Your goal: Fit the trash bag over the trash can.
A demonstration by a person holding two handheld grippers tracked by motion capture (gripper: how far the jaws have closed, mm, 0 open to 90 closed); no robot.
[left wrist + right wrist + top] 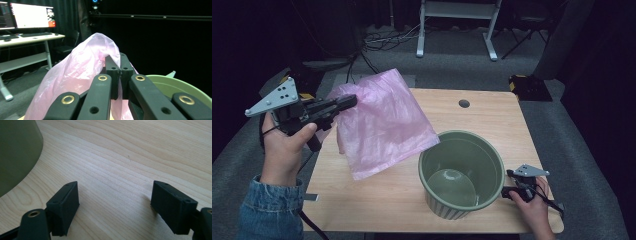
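A thin pink plastic bag (382,125) hangs above the left half of the wooden table (482,115), pinched at its upper edge by my left gripper (349,102), which is shut on it. In the left gripper view the bag (75,72) drapes over the closed jaws of that gripper (120,71). A green ribbed bucket (462,172) stands upright at the front right of the table; its rim (180,85) shows beyond the bag. My right gripper (512,186) rests low just right of the bucket, open (115,195), nothing between its jaws, the bucket wall (17,152) at its left.
A dark round hole (464,103) lies in the tabletop near the far edge. Beyond the table are a white desk frame (457,25), cables on grey carpet and a yellow-black object (522,82). A desk with monitors (27,17) stands far left.
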